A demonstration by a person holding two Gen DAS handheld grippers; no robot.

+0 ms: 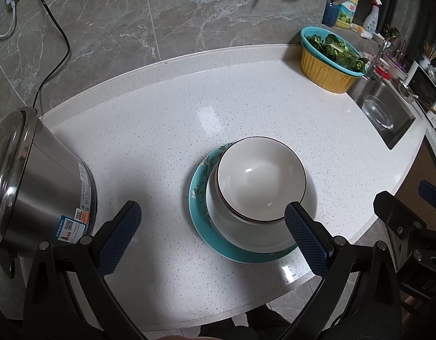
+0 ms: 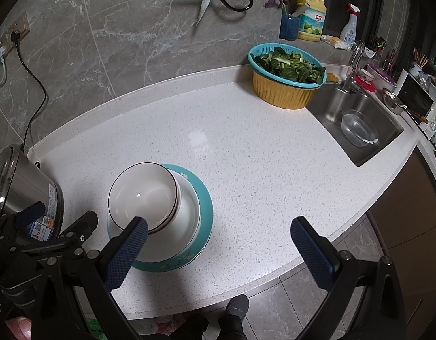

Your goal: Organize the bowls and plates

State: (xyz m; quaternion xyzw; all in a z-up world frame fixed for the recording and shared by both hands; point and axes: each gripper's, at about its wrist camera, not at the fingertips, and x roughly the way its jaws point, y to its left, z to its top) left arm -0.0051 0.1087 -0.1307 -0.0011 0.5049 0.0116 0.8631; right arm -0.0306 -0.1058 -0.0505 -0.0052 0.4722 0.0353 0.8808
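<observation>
Bowls point(image 1: 260, 175) stacked between steel pot point(image 1: 39, 181) and basket point(image 1: 328, 65).

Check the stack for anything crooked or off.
The bowls sit nested on a white plate, which sits off-centre on the teal plate, shifted toward one rim. Nothing looks spilled or broken.

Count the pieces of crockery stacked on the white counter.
3 visible: a teal floral plate at the bottom, a white deep dish on it, and a dark-rimmed white bowl on top. More could be hidden underneath.
</observation>
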